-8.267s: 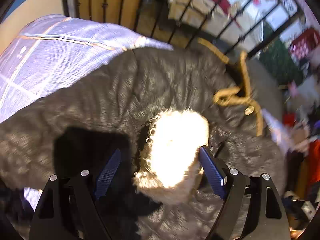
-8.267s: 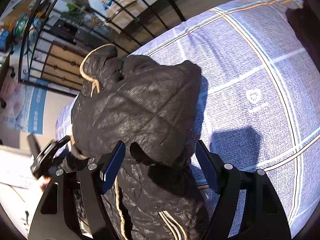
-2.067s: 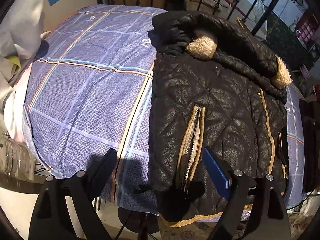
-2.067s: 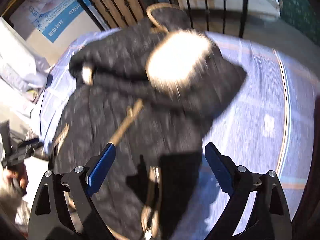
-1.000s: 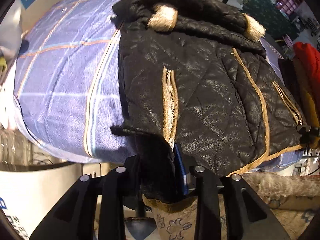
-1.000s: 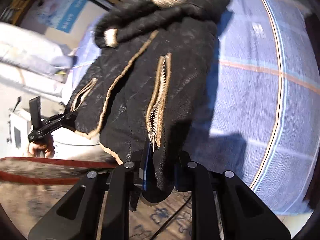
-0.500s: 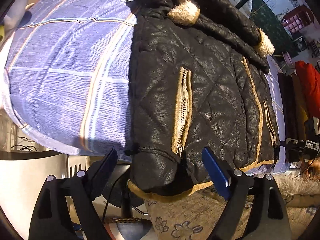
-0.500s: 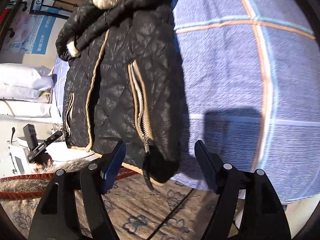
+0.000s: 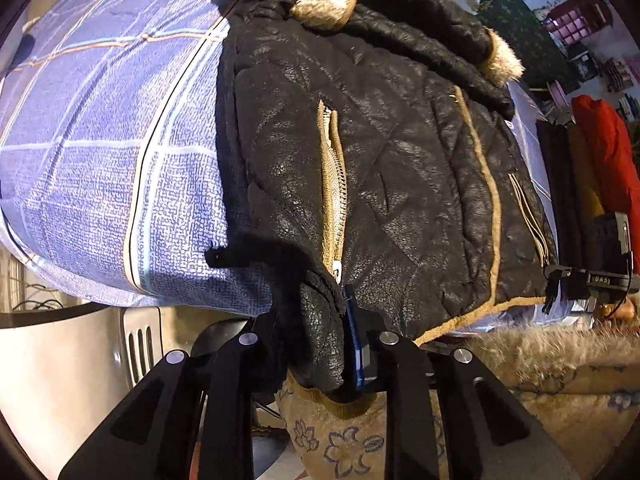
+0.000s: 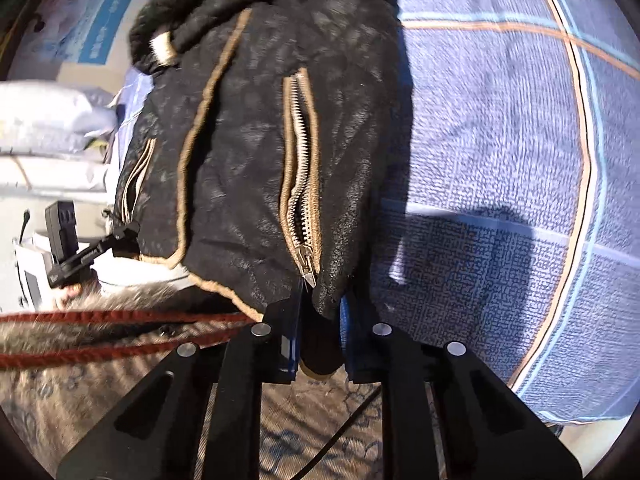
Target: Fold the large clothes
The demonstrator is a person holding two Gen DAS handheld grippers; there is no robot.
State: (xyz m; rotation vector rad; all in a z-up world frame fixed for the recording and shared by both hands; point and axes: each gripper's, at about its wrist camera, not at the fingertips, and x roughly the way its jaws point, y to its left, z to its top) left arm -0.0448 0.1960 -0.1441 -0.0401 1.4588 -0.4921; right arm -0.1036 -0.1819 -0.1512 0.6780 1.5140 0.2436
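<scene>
Now each claw, left (image 9: pixel 320 344) and right (image 10: pixel 318 332), has just closed on the jacket (image 9: pixel 380 168) hem.

Both wrist views look steeply down, close, sharing the jacket (image 9: pixel 400 184) hem

Left gripper (image 9: pixel 316 340) and right gripper (image 10: pixel 318 332) are both pointing steeply downward, jaws having just been closing, each now clamping a hem corner of the jacket (image 9: pixel 400 184).

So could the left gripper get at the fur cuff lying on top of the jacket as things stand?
Probably not right away: the left gripper is shut on the jacket hem at the bed's near edge, and the fur cuff lies at the far end; it must let go first.
</scene>
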